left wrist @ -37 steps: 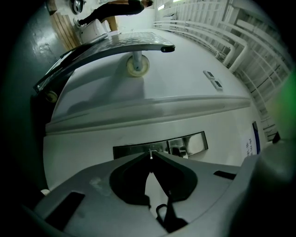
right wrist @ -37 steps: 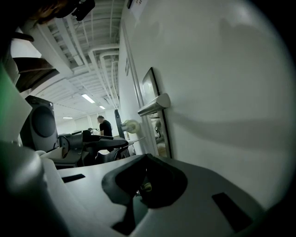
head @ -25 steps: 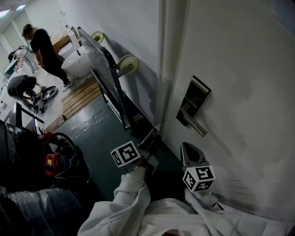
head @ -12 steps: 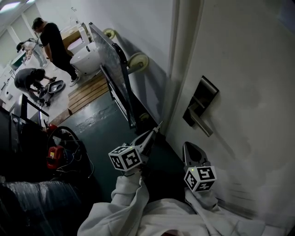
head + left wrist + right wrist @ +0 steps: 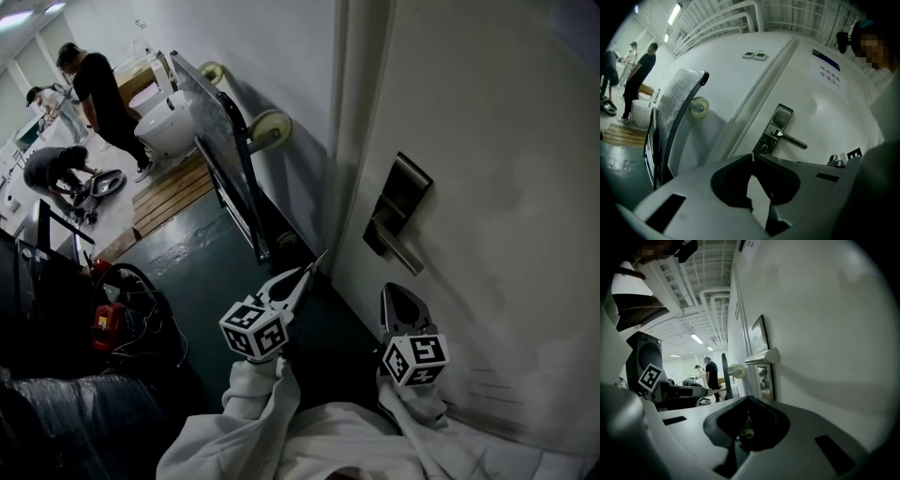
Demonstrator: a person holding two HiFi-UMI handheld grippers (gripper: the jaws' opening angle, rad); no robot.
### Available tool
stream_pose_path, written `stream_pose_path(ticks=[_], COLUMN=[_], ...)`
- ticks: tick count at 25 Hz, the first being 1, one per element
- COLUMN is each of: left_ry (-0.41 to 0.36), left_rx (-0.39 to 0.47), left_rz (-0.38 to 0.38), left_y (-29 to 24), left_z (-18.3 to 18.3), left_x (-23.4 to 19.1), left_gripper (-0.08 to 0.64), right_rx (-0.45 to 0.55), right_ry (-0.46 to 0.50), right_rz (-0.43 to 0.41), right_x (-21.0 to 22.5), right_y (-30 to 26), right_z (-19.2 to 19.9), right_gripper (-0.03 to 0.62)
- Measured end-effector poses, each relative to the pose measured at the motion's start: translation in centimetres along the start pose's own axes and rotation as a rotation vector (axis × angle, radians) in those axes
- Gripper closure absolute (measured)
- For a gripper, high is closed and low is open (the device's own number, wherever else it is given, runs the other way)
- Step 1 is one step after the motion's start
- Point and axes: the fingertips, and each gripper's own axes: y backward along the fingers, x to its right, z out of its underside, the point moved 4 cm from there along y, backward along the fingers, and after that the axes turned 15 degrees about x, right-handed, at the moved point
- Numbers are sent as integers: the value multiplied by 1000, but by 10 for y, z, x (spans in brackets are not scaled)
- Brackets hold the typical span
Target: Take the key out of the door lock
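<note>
Jaws of left gripper [image 5: 753, 158] pressed together, nothing clearly between; right gripper [image 5: 748, 412] same. Both well apart from door lock [image 5: 774, 131]. Prob. key [image 5: 763, 148] = small nub under lever [image 5: 791, 139] (too small to confirm). Light, stiff, slippery metal: pinch flat bow, pull straight.

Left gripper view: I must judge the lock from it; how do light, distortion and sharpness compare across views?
Left gripper view: fisheye curves the door frame, corners vignetted, lock plate evenly lit and fairly sharp. Head view: dim, lower left nearly black. Right gripper view: door handle throws a soft shadow on the door.
</note>
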Motion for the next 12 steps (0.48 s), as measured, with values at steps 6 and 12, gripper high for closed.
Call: stream_pose_path(ticks=[6,12], left_ry=[-190,-283], left_rx=[1,-12], left_rz=[21,42], left_y=[-8,-7], left_z=[-1,5], left_x=[20,35], left_gripper=[534,534], right_rx=[7,2], right_ry=[5,3], right_rz=[-9,-48], right_x=[2,-5], right_y=[1,-3], right_z=[-4,-3], right_gripper=[541,541])
